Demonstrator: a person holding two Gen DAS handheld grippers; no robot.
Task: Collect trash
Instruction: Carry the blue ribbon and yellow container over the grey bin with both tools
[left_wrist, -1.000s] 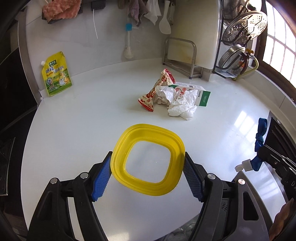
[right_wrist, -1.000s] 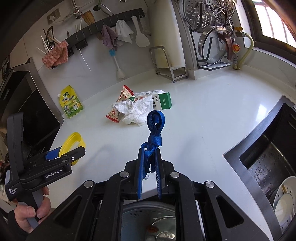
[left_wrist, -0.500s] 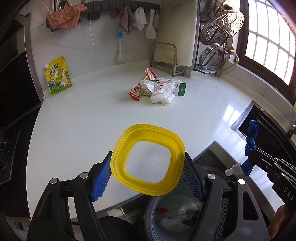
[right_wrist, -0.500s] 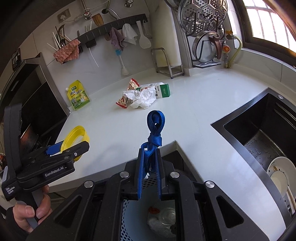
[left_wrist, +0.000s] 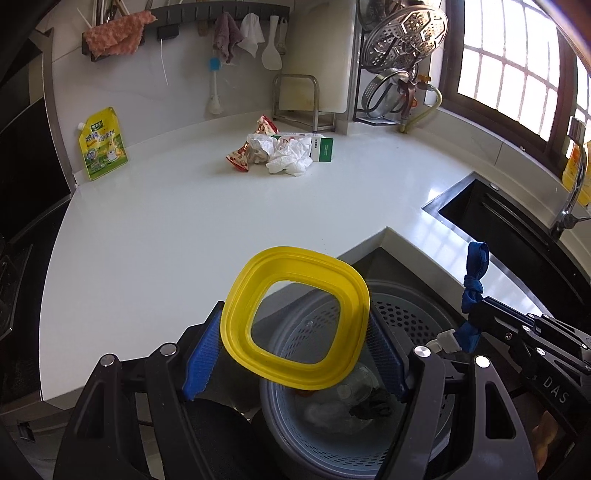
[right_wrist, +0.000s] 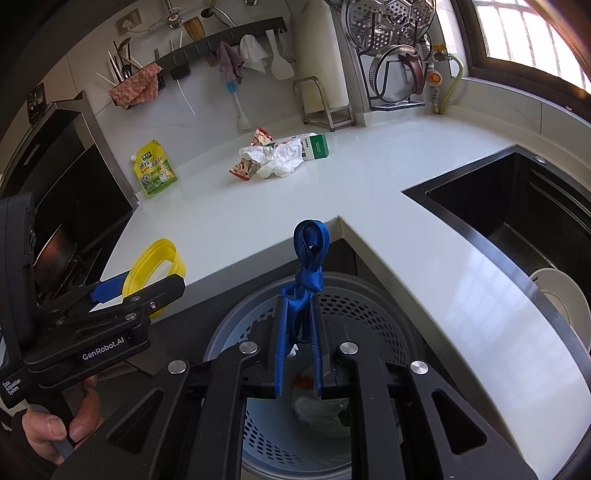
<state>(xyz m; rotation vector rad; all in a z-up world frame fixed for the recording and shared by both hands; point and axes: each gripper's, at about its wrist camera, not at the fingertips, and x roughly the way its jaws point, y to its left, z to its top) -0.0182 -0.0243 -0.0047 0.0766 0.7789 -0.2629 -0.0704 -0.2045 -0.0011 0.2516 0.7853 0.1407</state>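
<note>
From my left wrist view, the left gripper jaws clamp the yellow lid ring, a rounded-square glossy plastic frame tilted above the perforated grey bin. From my right wrist view, the right gripper jaws are closed on the knotted blue woven strap, its loop pointing up over that bin.

You have 2 grippers: left gripper, right gripper. 1 yellow ring lid, 1 blue strap, 1 perforated bin, 1 green-yellow pouch, 1 carton, 1 snack wrapper, 1 crumpled tissue.
</note>
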